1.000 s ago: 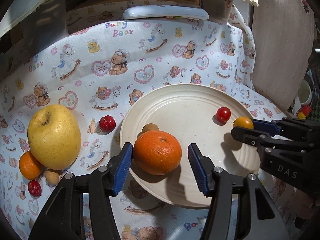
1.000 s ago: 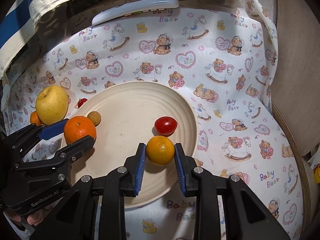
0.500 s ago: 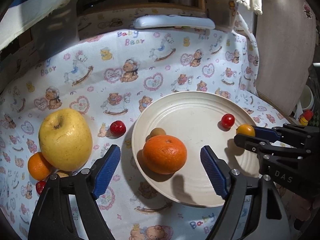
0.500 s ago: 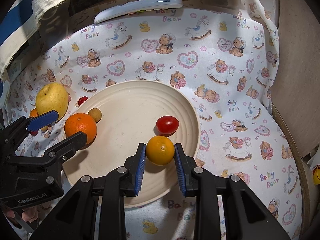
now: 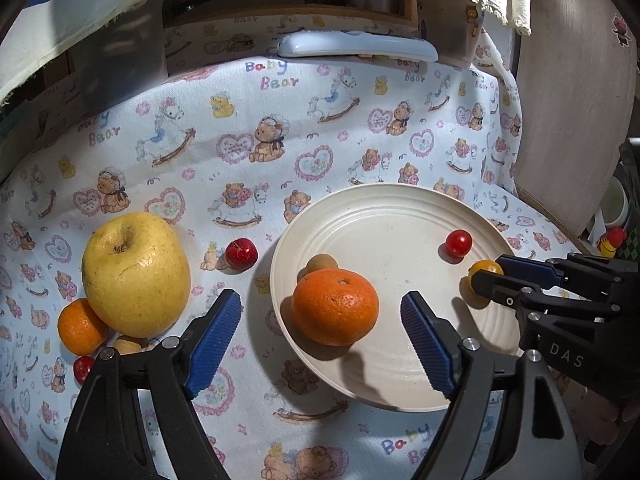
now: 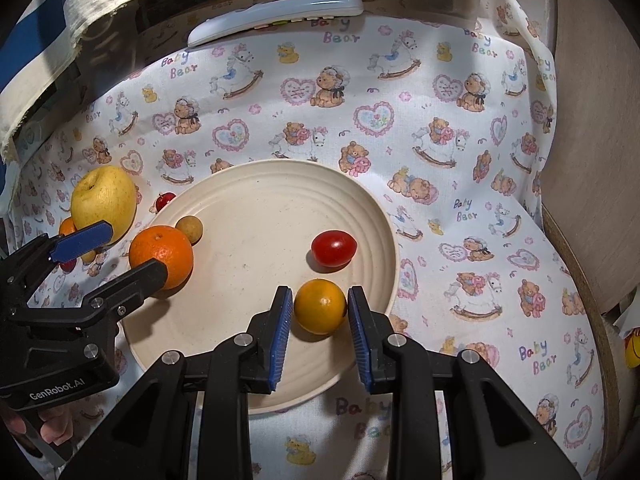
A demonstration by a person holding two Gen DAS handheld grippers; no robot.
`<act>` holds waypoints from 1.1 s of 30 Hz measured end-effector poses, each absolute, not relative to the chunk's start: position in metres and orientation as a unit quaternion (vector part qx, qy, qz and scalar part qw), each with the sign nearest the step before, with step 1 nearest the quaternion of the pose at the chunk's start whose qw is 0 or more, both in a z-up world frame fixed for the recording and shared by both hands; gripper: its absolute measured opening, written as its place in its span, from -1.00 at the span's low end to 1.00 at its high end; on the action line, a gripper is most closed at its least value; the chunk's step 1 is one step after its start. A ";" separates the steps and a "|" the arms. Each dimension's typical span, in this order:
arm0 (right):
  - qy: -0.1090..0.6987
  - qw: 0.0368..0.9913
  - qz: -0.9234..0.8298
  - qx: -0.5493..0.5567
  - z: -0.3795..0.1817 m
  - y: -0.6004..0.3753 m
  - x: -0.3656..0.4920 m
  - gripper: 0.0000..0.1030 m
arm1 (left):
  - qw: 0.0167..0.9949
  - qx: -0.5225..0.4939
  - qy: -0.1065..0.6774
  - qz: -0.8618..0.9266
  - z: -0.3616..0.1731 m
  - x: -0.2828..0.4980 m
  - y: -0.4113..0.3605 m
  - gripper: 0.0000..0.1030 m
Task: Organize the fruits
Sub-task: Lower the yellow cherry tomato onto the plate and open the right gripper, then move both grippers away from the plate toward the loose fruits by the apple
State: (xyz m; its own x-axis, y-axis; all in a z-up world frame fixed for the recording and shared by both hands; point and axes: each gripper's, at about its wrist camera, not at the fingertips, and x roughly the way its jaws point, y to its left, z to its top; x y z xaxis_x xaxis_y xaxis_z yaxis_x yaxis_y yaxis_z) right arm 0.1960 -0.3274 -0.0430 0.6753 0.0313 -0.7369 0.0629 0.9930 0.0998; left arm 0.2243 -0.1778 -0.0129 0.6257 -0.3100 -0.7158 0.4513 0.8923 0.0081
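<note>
Left wrist view: left tool (image 5: 322, 330) stands wide, ribbed blue pads clear of the dimpled orange (image 5: 335, 307) on the ridged cream plate (image 5: 384, 216), near its left rim. Right wrist view: right tool (image 6: 318, 326) narrow, pads against a small smooth yellow-orange fruit (image 6: 320, 306) near the plate's front rim.

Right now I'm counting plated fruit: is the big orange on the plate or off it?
On. The big orange sits inside the plate rim, beside a small brown fruit.
</note>
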 end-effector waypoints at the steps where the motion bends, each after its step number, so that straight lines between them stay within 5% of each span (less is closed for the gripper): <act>1: 0.403 0.913 -0.008 0.062 -0.042 -0.328 0.196 -0.42 | 0.895 0.092 0.380 -0.213 -0.012 0.224 -0.178 0.58; 22: 0.283 0.954 -0.006 0.094 0.012 -0.316 0.149 -0.42 | 0.958 0.068 0.236 -0.149 0.089 0.145 -0.065 0.58; 29: 0.265 0.960 0.021 0.087 0.016 -0.305 0.142 -0.41 | 0.961 0.085 0.240 -0.112 0.074 0.129 -0.030 0.82; 33: 0.243 0.967 0.010 0.078 0.015 -0.299 0.137 0.38 | 0.958 0.063 0.265 -0.094 0.060 0.133 -0.011 0.89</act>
State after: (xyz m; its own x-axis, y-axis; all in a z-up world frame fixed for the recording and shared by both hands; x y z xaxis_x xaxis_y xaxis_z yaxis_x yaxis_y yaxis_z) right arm 0.1366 -0.2989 0.0148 0.8816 0.0579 -0.4684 0.0175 0.9878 0.1550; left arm 0.1327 -0.0107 0.0599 0.8416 -0.1462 -0.5200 0.2130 0.9745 0.0707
